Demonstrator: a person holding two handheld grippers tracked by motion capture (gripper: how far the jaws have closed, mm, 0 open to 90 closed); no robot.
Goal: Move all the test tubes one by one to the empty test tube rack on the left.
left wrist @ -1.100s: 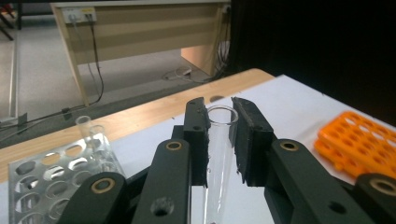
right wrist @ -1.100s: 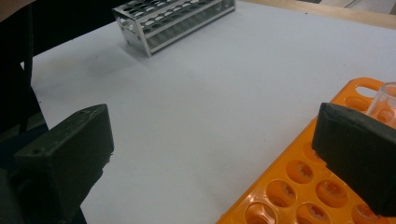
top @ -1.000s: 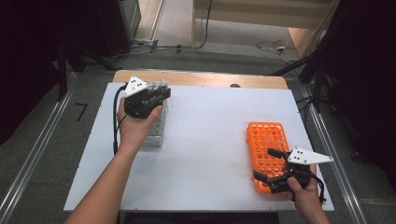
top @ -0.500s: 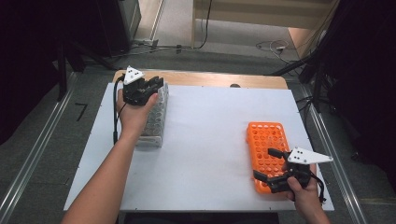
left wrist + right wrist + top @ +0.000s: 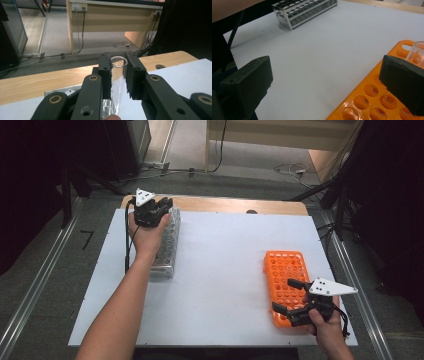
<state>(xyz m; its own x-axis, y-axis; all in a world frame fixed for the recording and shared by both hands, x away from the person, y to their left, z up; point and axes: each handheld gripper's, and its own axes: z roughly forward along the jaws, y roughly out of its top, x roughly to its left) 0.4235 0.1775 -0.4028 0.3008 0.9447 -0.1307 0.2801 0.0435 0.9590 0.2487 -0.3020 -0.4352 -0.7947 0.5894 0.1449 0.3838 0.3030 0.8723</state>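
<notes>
While the left forearm stretches far across the surface [image 5: 225, 250], the left tool [image 5: 159, 210] hovers over the far end of the metal test tube rack [image 5: 167, 245], jaws clamped on a clear glass test tube [image 5: 119, 72]. At near right, the right tool [image 5: 295, 302] rests with jaws wide apart over the orange test tube rack [image 5: 285, 270], where another glass tube [image 5: 415, 53] stands.

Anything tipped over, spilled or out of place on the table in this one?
Nothing stands out. The metal rack and orange rack both sit flat on the white table, with no spill or breakage visible. The left gripper grips a clear tube upright above the metal rack; the right gripper is open at the orange rack's near end.
</notes>
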